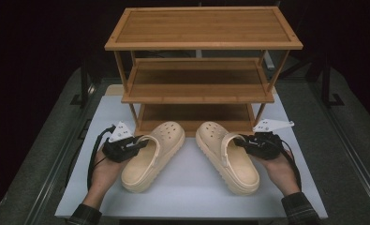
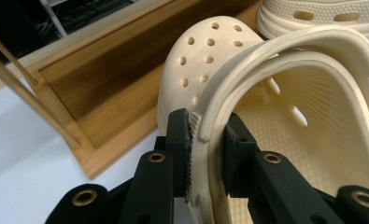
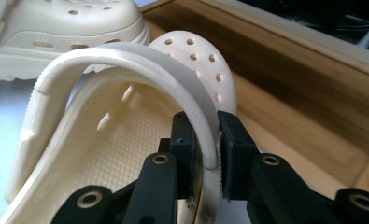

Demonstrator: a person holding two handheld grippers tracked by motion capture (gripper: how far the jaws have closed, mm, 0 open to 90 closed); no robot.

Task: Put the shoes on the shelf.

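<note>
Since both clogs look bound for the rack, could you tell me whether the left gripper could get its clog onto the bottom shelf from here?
Probably yes: the left gripper is shut on the left clog, whose toe points at the bottom shelf. The shelf's open front faces it, with nothing between.

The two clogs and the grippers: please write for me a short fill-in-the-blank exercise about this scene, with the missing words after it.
1. Each gripper is shut on the side ____ of a clog.
2. The left gripper holds the left clog; the right gripper holds the ____ clog.
3. Both clogs rest on the white ____.
4. The wooden rack behind them has ____ shelves.

Missing words: wall; right; table; three
</note>
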